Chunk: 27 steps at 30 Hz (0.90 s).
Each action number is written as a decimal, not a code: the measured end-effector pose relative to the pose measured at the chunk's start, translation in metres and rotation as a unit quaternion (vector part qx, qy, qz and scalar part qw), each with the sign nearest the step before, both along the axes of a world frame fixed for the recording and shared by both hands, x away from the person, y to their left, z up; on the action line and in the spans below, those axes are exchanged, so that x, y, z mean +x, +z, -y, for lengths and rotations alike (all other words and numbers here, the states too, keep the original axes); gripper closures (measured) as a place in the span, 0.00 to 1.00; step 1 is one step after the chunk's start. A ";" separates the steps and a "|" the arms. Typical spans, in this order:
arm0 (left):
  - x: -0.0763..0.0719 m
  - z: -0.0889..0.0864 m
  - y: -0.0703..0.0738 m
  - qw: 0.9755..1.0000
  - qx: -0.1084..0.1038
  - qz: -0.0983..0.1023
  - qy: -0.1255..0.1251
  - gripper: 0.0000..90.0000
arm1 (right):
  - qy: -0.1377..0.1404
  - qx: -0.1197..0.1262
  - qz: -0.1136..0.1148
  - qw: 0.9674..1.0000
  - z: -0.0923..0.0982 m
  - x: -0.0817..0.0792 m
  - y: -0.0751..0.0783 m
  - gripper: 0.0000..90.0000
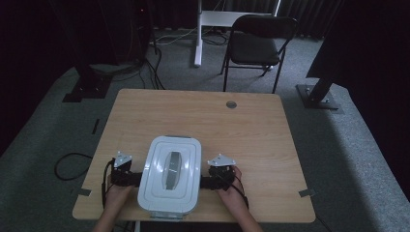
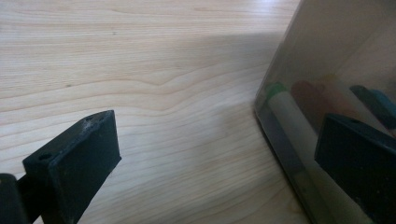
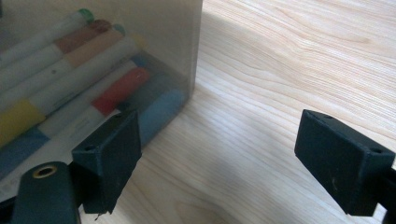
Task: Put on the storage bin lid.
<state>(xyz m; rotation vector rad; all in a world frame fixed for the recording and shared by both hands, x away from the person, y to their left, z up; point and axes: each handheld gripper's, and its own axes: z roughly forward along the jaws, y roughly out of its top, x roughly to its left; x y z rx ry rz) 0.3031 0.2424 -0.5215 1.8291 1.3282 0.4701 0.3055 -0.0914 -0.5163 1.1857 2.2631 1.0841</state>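
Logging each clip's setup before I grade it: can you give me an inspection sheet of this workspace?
Surface: light wooden table, small round grommet near its far edge.
Job's things: clear plastic box with a white lid at the near edge; coloured marker pens inside.
Clutter: nothing seen.
Grippers: left gripper and right gripper flank the box's sides, jaws open, one jaw of each against the wall.
Cables: black cable loop on the floor, left of the table.
Surroundings: grey carpet, black folding chair, dark curtains.
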 end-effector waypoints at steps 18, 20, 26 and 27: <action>0.018 0.055 0.005 0.999 0.023 -0.003 -0.044 0.01 | -0.041 -0.010 0.002 0.999 0.049 0.016 0.009 0.17; 0.019 0.059 0.005 0.999 0.025 -0.003 -0.048 0.01 | -0.043 -0.013 0.002 0.999 0.053 0.018 0.009 0.18; 0.025 0.070 0.005 0.998 0.026 -0.005 -0.054 0.01 | -0.050 -0.009 -0.002 0.999 0.063 0.024 0.010 0.18; 0.025 0.070 0.005 0.998 0.026 -0.005 -0.054 0.02 | -0.051 -0.007 -0.004 0.999 0.065 0.025 0.010 0.19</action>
